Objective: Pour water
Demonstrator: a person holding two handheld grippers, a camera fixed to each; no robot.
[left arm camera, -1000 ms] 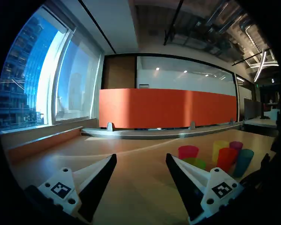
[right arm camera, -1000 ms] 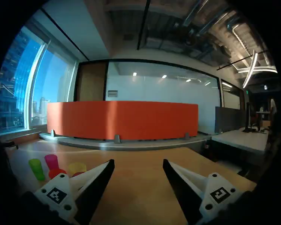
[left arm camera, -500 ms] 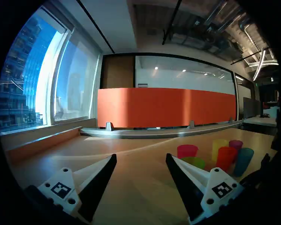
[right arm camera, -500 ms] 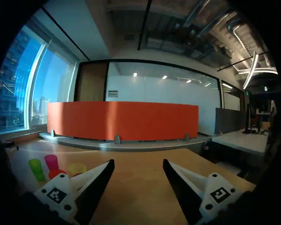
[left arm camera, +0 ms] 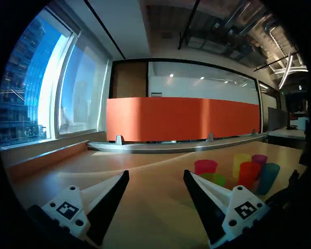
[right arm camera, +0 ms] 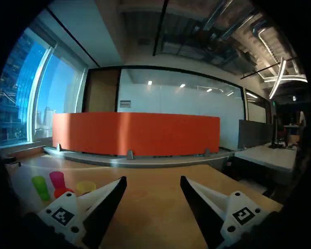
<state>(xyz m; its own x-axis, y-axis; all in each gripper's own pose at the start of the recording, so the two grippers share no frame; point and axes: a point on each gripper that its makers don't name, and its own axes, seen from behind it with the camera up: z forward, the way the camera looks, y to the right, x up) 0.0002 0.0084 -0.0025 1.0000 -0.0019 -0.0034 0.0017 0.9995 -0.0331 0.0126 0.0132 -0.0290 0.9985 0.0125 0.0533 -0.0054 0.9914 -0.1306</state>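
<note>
A cluster of several coloured plastic cups stands on the wooden table (left arm camera: 155,207). In the left gripper view they sit to the right: a pink cup (left arm camera: 205,166), a green cup (left arm camera: 215,179), a yellow cup (left arm camera: 241,162), an orange cup (left arm camera: 249,174), a magenta cup (left arm camera: 259,159) and a teal cup (left arm camera: 267,177). My left gripper (left arm camera: 156,176) is open, empty, to the left of them. In the right gripper view a green cup (right arm camera: 40,186), a magenta cup (right arm camera: 57,179), a red cup (right arm camera: 62,192) and a yellow cup (right arm camera: 86,187) stand at the left. My right gripper (right arm camera: 153,180) is open and empty.
An orange partition (left arm camera: 182,119) on a grey rail runs across the far edge of the table. Tall windows (left arm camera: 35,99) line the left side above a wooden sill. Another desk (right arm camera: 267,157) stands past the table's right edge.
The left gripper view has drifted slightly, so the cups sit a touch higher and further left. The right gripper view is nearly unchanged. Both grippers stay open.
</note>
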